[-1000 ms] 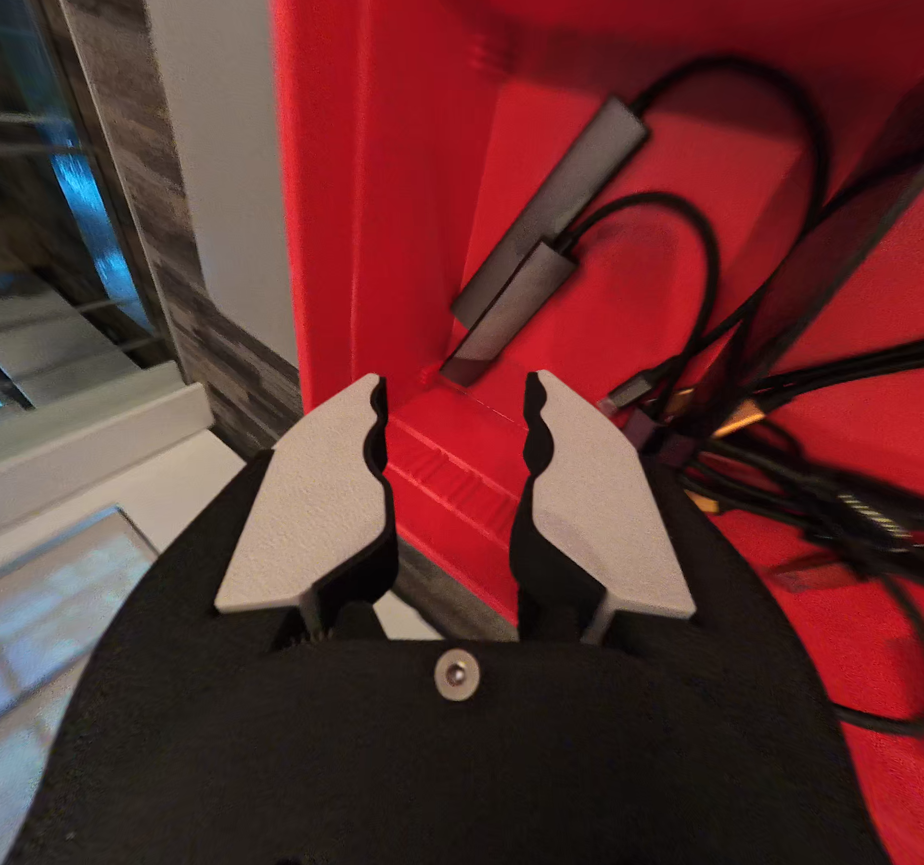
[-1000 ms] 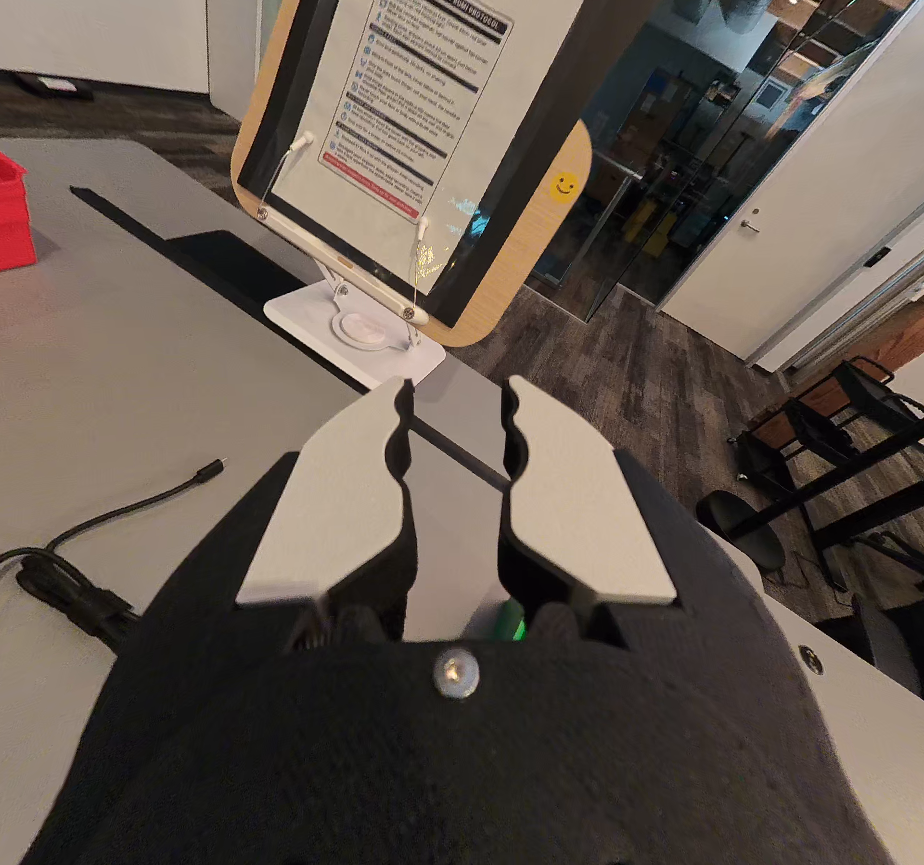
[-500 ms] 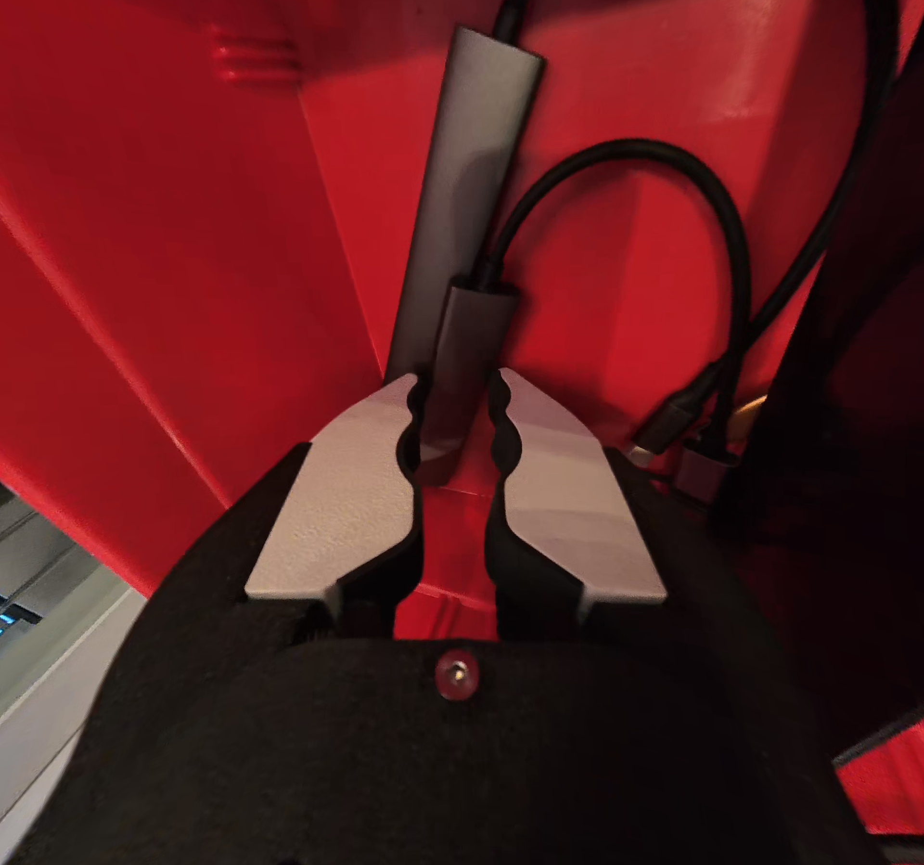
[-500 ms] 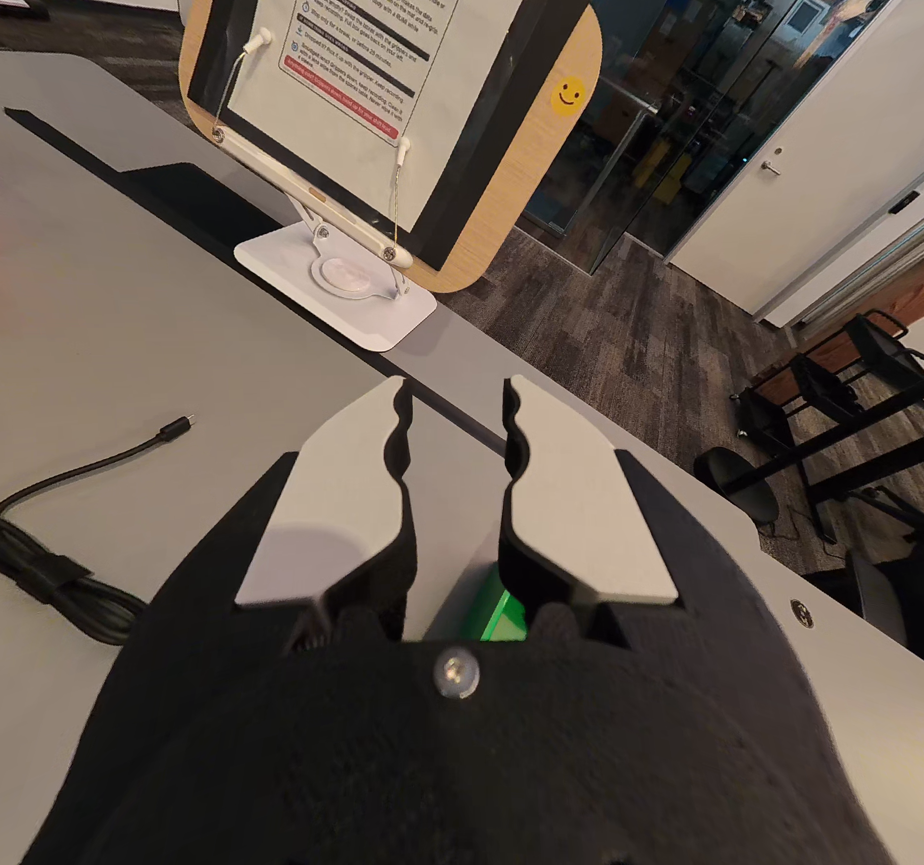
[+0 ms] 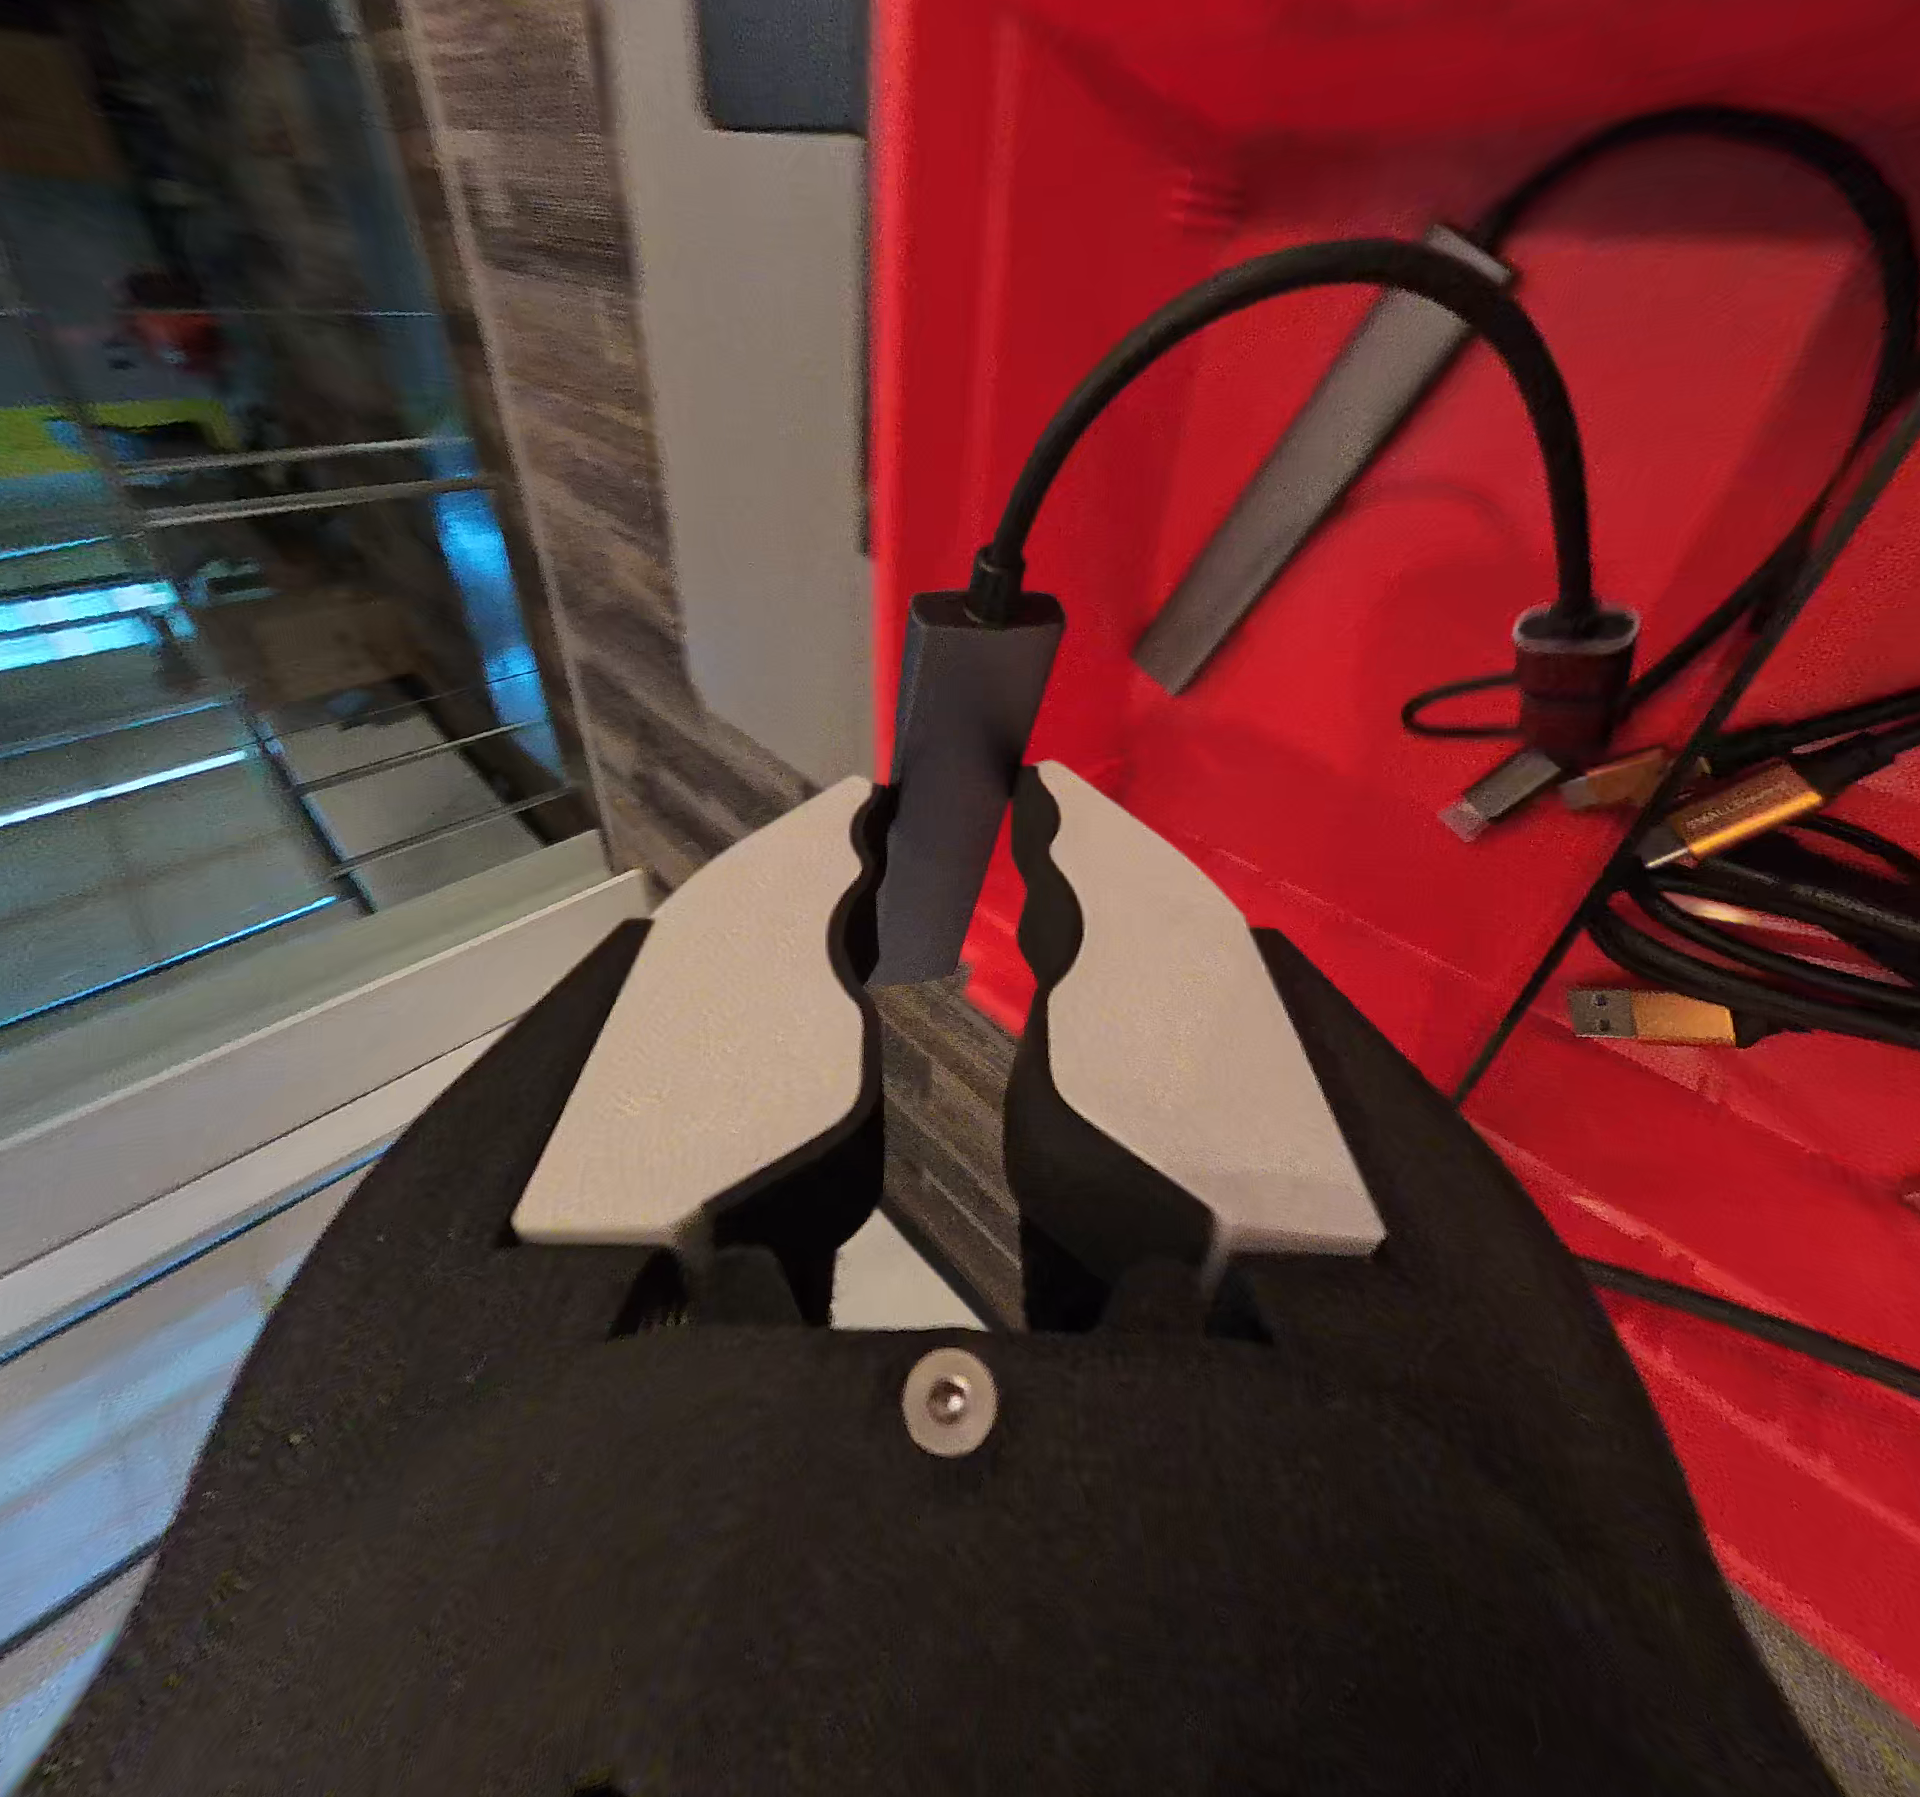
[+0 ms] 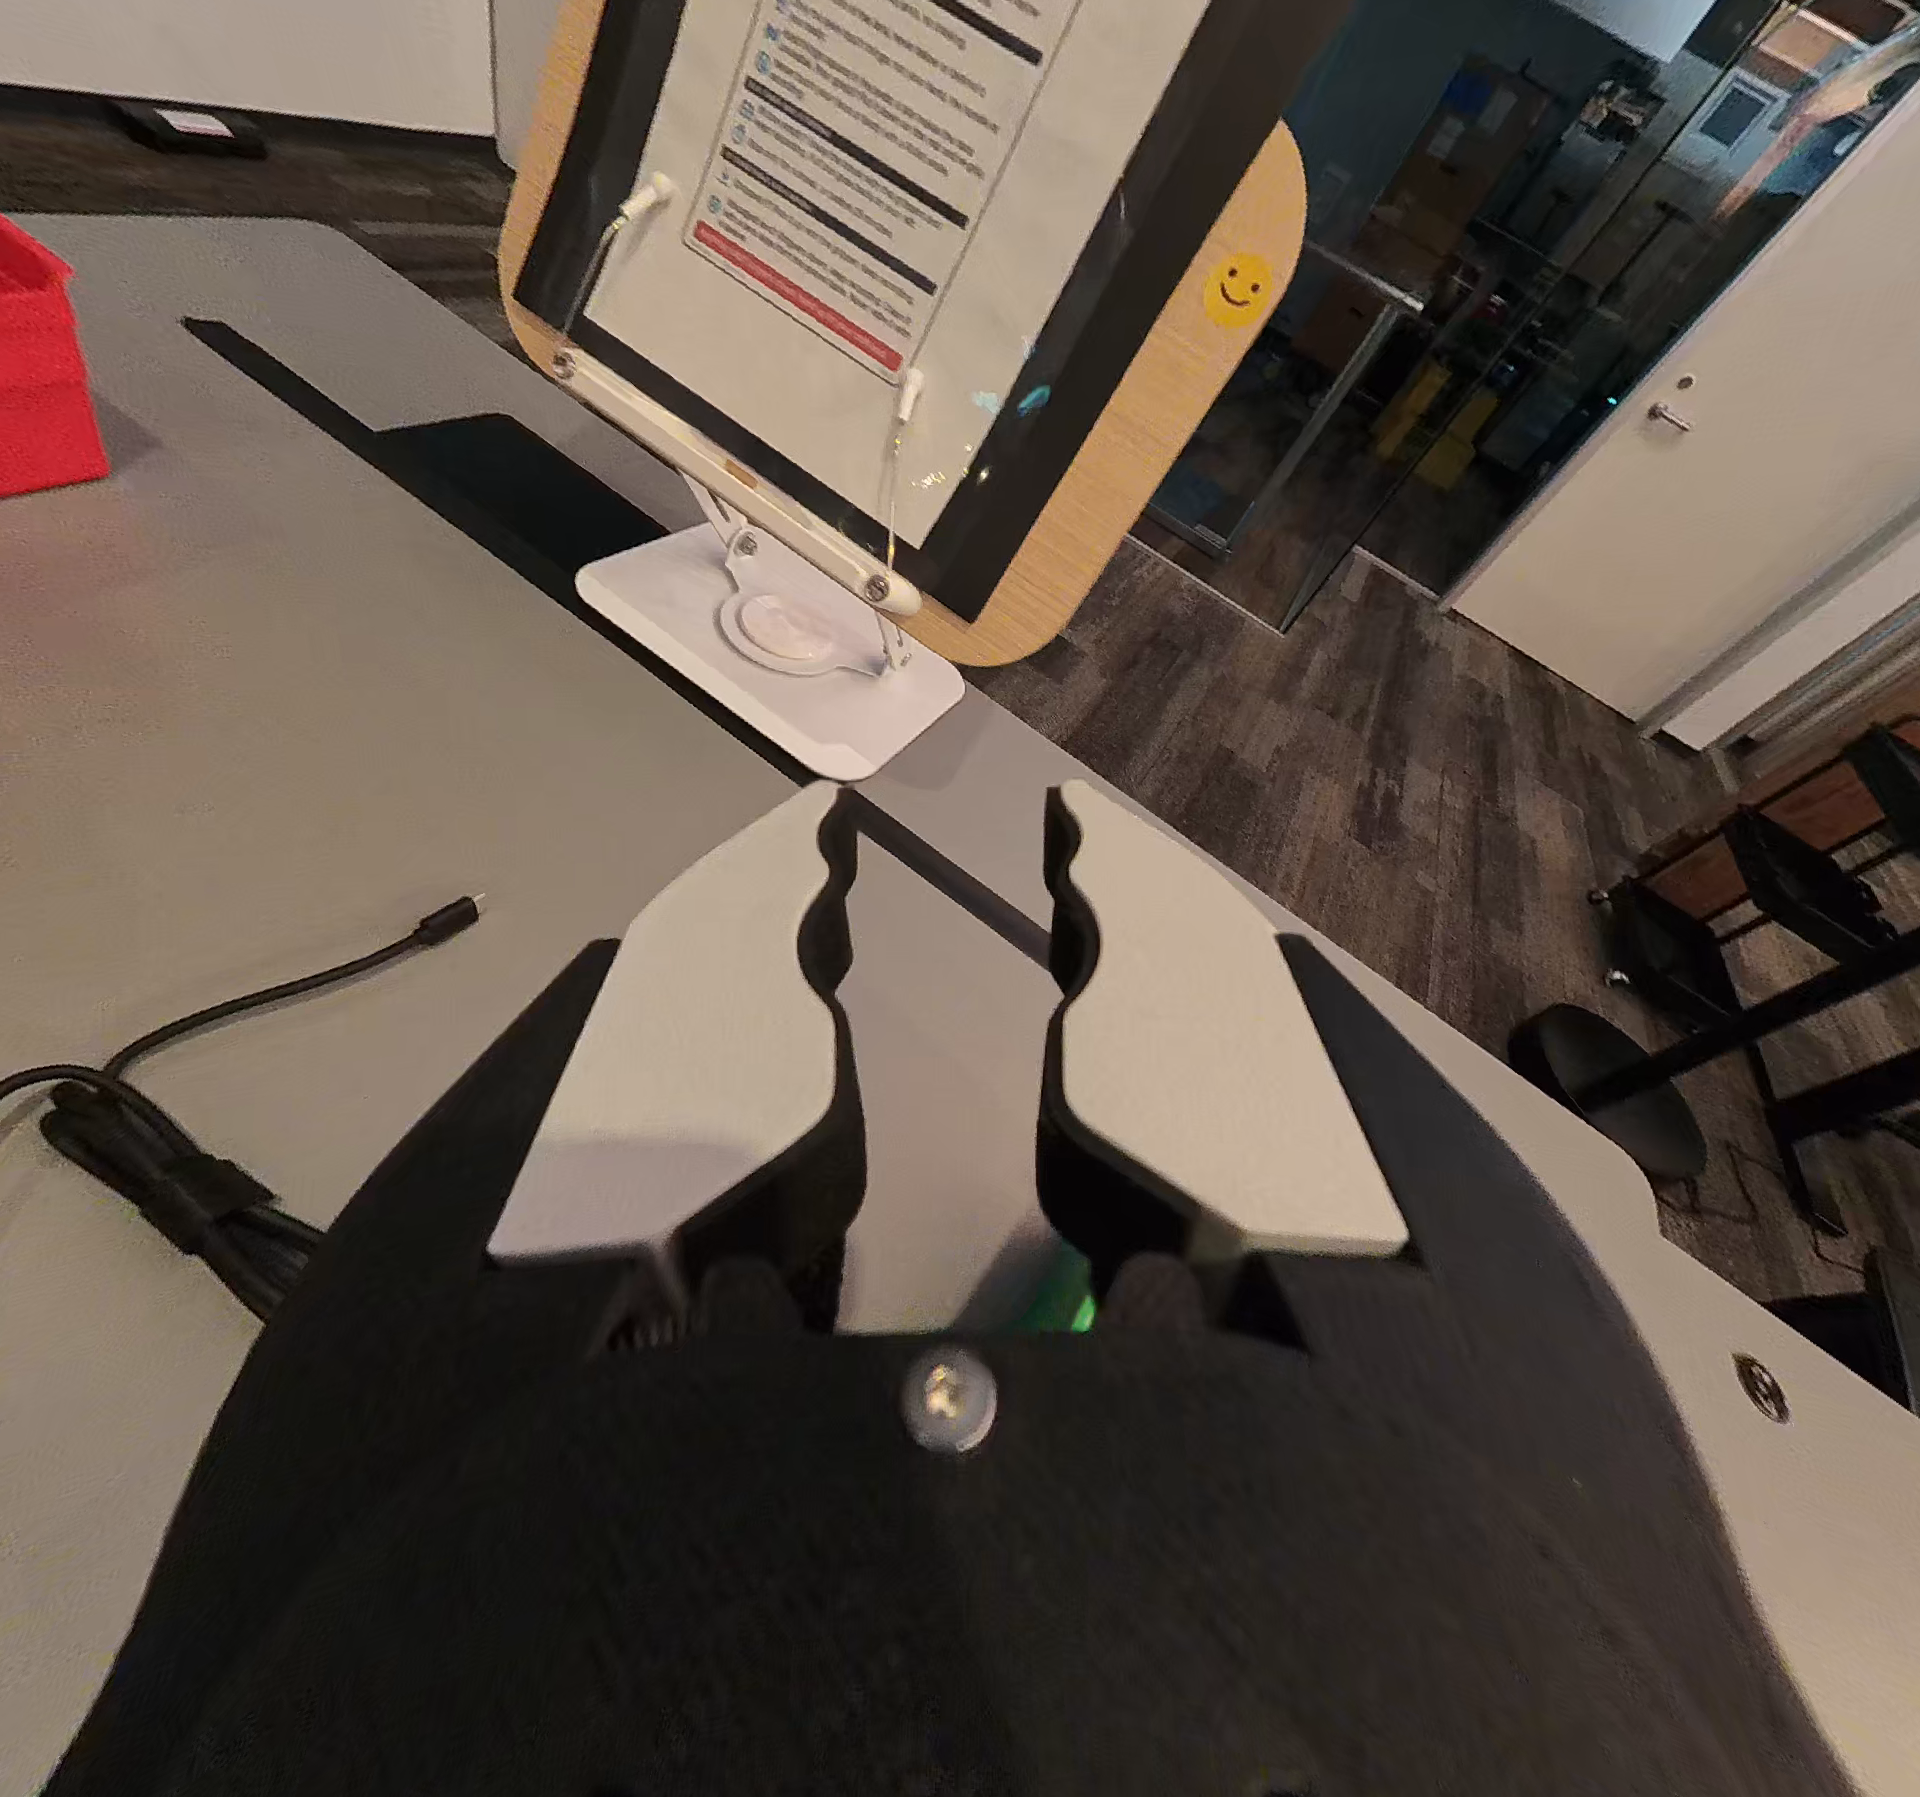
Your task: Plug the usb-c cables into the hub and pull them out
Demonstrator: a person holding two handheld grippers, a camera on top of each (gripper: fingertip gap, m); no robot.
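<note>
Left gripper [image 5: 943, 791] w/ its grey wavy-edged fingers is pinching a slim dark grey metal hub [image 5: 948, 791] by its lower end, and the hub is tilted a bit and held up off the red plastic bin [image 5: 1091, 293], right by the bin's edge. Short black cable [image 5: 1226, 313] arcs out of the hub's top and loops over to a chunky dark plug [image 5: 1571, 682] hanging inside the bin. A second, longer grey bar-shaped hub [image 5: 1299, 469] is lying diagonal on the bin floor behind it, not touching the held one afaict. Bunch of black cables w/ orange-gold metal connectors [image 5: 1745, 807] piled on the right side of the bin. Left half of that view is blurry, so can't say much there. Right gripper [image 6: 943, 802] is spread apart w/ nothing between the fingers, hovering over the light grey table [image 6: 312, 708]. Thin black usb-c cable [image 6: 312, 978] lies loose on the table to its left, plug end free, the rest bundled w/ a strap. A paper sheet on a white tablet-style stand [image 6: 790, 646] sits near the table edge past the fingertips, wooden board w/ a yellow smiley sticker [image 6: 1238, 291] behind it.
</note>
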